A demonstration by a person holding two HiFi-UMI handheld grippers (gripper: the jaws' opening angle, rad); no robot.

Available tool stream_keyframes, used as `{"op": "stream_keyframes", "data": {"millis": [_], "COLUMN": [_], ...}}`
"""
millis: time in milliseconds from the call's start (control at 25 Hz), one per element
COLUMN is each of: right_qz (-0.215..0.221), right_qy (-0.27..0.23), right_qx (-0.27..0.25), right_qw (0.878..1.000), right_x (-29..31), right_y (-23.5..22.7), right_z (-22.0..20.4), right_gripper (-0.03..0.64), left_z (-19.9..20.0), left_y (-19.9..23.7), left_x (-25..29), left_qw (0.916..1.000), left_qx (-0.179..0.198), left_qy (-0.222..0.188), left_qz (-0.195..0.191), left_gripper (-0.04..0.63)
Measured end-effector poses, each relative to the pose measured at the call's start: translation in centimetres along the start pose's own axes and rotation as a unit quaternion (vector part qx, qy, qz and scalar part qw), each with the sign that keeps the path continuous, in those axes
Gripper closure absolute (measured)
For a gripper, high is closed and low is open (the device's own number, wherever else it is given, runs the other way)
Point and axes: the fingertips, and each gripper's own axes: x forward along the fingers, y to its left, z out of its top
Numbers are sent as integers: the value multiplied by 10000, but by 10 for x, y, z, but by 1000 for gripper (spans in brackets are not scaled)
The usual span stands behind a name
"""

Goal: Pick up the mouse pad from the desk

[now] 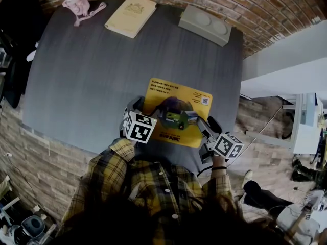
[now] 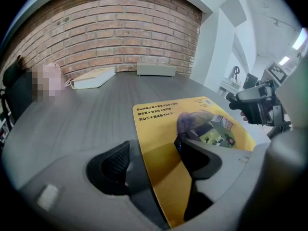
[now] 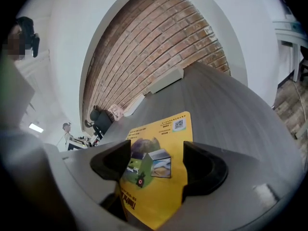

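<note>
As left gripper [image 2: 151,147] gapes, mouse pad [image 2: 163,124] between fingers [image 2: 113,165].

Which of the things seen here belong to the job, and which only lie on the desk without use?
Belong to the job: mouse pad, desk, left gripper, right gripper, both with jaws apart.

Just lying about: beige book, grey box, pink soft item.
</note>
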Motion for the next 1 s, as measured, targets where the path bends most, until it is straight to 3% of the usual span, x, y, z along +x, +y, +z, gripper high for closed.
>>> {"op": "stream_keyframes", "data": {"millis": [480,800,1000], "right_qz": [-169,-262,-254], "right_qy": [673,1166,1771], "right_qx": [809,911,813], "right_qw": [9943,9886,9805], "right_x": [-3,-4,-6], "right_y": [-18,-21,-15], "right_z": [-20,-32,-46], "right_gripper": [298,298,298], "left_z": [0,-1,0], "left_y": [1,0,0], "left_x": [0,0,0], "left_qw": [10000,10000,10000], "left_qx": [24,36,36], "left_qy": [-42,-62,-61], "left_qz": [18,23,23], "left_gripper": [258,258,258]}}
